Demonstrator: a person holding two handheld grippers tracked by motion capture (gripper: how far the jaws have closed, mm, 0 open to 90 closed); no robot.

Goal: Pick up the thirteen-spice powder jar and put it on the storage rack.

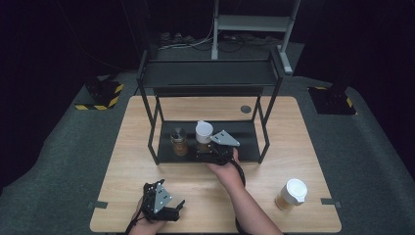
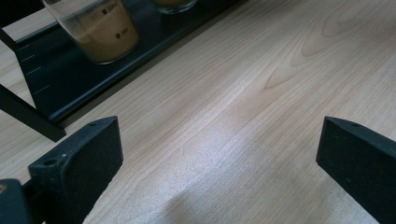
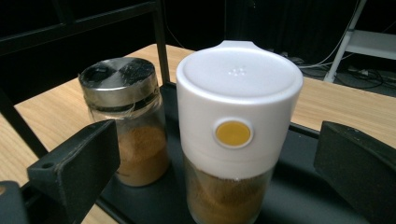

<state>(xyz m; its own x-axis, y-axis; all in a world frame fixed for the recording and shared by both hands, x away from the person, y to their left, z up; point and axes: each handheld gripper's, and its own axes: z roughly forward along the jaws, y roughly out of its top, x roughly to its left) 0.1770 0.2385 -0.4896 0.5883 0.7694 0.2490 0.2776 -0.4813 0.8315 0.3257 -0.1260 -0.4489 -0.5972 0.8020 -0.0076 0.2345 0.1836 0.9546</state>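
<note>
Two jaws of my right gripper (image 3: pixel 215 172) stood wide, straddling the white-capped jar (image 3: pixel 236 140) untouched. I judged a level, centred squeeze best; my left gripper (image 2: pixel 219 158) sat released

Between my right claw's (image 3: pixel 219 154) matt black jaws stands a clear glass jar (image 3: pixel 233 186) with a smooth, glossy white plastic cap. Beside that jar, another glass shaker (image 3: pixel 128 135) wears a scuffed shiny metal lid. Under both, a matt black metal shelf (image 3: pixel 299 196) on a pale, satin-grained wood table (image 2: pixel 261 93).

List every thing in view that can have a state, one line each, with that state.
White-capped jar: upright on the rack's lower shelf, capped, between open jaws, not gripped.
Metal-lidded jar: upright beside it, lid on.
Second white-capped jar: upright on the table, capped.
Right gripper: open.
Left gripper: open over bare wood.
</note>
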